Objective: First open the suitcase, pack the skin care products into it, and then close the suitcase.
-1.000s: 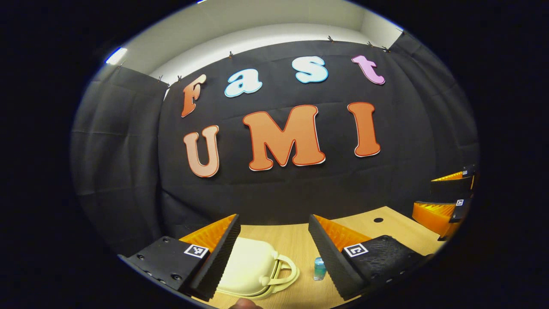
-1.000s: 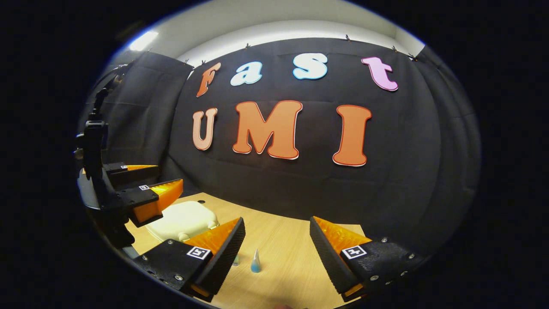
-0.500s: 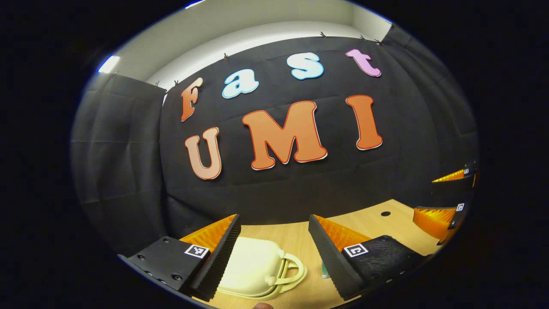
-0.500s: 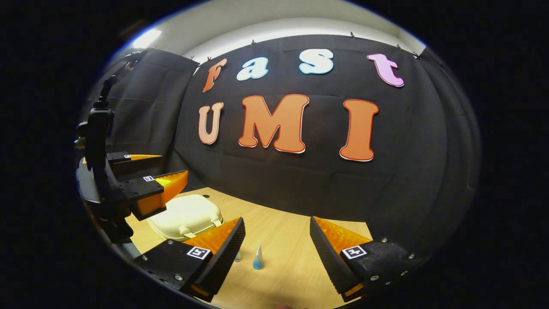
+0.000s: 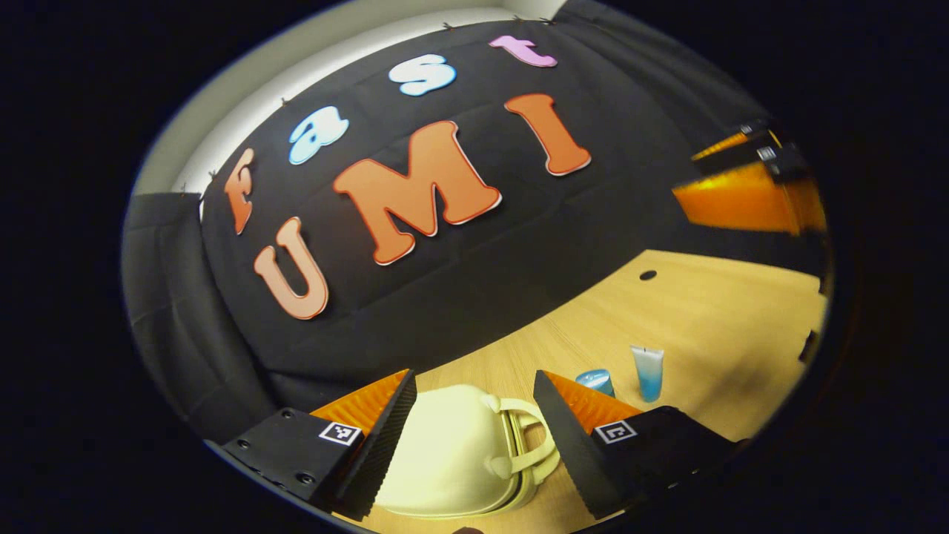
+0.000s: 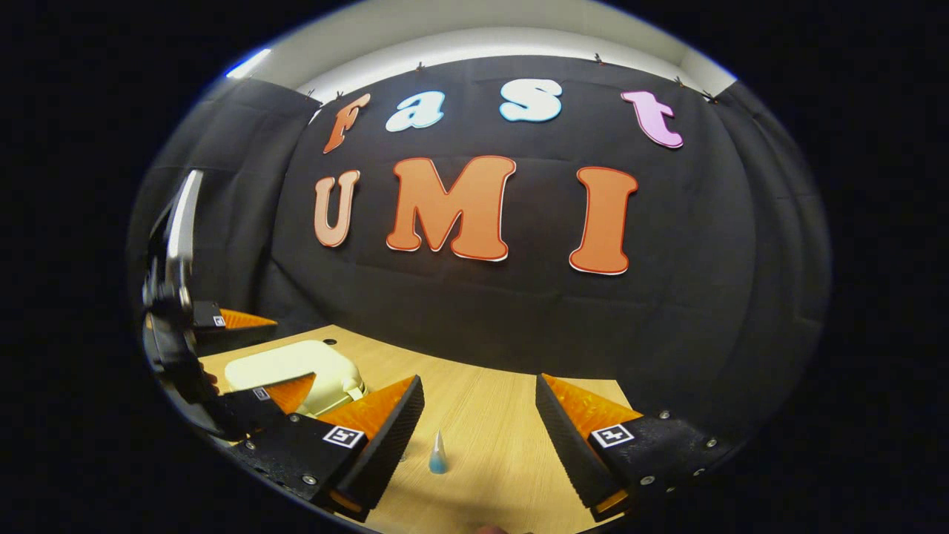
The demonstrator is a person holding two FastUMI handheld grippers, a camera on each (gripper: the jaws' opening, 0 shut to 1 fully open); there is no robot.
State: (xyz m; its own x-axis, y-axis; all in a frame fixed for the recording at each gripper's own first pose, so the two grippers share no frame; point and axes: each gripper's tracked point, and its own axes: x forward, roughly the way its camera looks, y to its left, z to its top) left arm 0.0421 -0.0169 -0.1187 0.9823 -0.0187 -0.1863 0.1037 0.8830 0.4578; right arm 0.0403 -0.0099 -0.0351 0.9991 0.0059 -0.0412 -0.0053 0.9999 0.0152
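Note:
A small cream suitcase [image 5: 452,463] lies shut on the wooden table [image 5: 712,311], its handle [image 5: 532,445] pointing right. My left gripper [image 5: 474,437] hangs open just above it, one finger to each side of the lid. To the right of the handle stand a small blue jar [image 5: 594,380] and a clear-blue tube [image 5: 647,371]. In the right gripper view the suitcase [image 6: 296,363] lies at the left under the left gripper [image 6: 259,356]. The tube [image 6: 437,454] stands between the open fingers of my right gripper [image 6: 478,437], farther off on the table.
The black cloth wall stands close behind the table's far edge. A small round hole [image 5: 647,275] sits in the tabletop at the back right. The right gripper [image 5: 749,185] hovers at the upper right of the left gripper view.
My left gripper has rolled and dropped closer over the suitcase, bringing the jar and tube into its view. The right gripper has barely shifted. Both stay open.

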